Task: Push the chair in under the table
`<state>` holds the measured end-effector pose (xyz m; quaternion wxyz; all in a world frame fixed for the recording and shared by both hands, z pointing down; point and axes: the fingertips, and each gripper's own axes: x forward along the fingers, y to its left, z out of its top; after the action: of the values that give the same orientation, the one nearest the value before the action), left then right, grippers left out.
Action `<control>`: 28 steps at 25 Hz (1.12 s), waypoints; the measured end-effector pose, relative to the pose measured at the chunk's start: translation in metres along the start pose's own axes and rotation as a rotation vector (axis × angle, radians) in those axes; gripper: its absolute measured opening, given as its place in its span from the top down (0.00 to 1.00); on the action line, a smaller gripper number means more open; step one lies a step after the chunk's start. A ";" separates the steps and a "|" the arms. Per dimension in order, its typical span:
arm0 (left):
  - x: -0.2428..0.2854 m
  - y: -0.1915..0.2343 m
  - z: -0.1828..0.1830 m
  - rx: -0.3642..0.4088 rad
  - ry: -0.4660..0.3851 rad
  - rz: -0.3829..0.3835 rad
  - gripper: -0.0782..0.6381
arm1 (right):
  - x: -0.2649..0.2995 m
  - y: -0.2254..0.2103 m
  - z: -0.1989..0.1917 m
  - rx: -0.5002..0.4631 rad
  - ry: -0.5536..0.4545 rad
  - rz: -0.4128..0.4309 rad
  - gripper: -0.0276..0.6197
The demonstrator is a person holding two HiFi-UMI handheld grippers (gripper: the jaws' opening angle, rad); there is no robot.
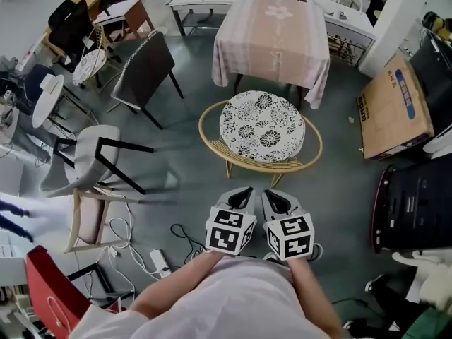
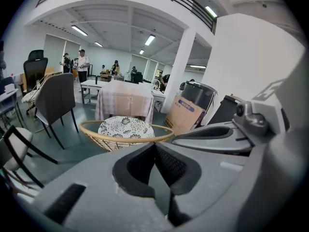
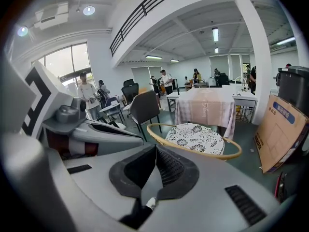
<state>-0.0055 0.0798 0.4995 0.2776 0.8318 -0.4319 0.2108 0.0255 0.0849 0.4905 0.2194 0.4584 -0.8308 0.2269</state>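
Left gripper: you are holding the left gripper [image 1: 244, 190] with its jaws pressed together, gripping nothing and touching nothing.
Right gripper: you are holding the right gripper [image 1: 272, 193] just beside the left one, jaws likewise together and empty.
Chair: the chair [image 1: 260, 162] is sitting straight ahead of both grippers and below their tips. Its near rim is close to them but apart, and its cushion [image 1: 261, 127] is lying beyond that rim.
Table: the table [image 1: 272, 37] is standing farther ahead, past the chair. Only the chair's far edge is reaching the cloth's hem, so most of the seat is sitting outside it.
Why closed: you are probably keeping the jaws together because a push needs blunt tips, not a grip.
Why paired: by the look of it, you are holding the two grippers side by side and centred on the rim, so the chair goes in straight without swivelling.
Progress: the push is not yet beginning, since neither gripper is touching the rim.
Risk: pressing on one side only is likely to turn the round chair off line.
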 end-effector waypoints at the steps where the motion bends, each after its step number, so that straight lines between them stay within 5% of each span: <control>1: 0.002 0.005 0.001 0.005 0.003 -0.005 0.88 | 0.004 0.001 0.002 -0.008 0.004 -0.008 0.95; 9: 0.019 0.034 0.011 0.081 0.039 -0.067 0.88 | 0.035 -0.005 0.009 -0.075 0.049 -0.087 0.95; 15: 0.027 0.055 0.012 0.313 0.087 -0.099 0.88 | 0.053 -0.013 0.006 -0.199 0.112 -0.129 0.95; 24: 0.049 0.095 -0.002 0.548 0.174 -0.157 0.88 | 0.072 -0.026 -0.004 -0.409 0.214 -0.138 0.95; 28: 0.060 0.105 -0.008 0.734 0.203 -0.227 0.78 | 0.079 -0.033 -0.014 -0.544 0.294 -0.133 0.95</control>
<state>-0.0621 -0.0007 0.5701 0.0246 0.8930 -0.2036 0.4006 0.0182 0.0246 0.5526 0.4663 0.3986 -0.7884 0.0453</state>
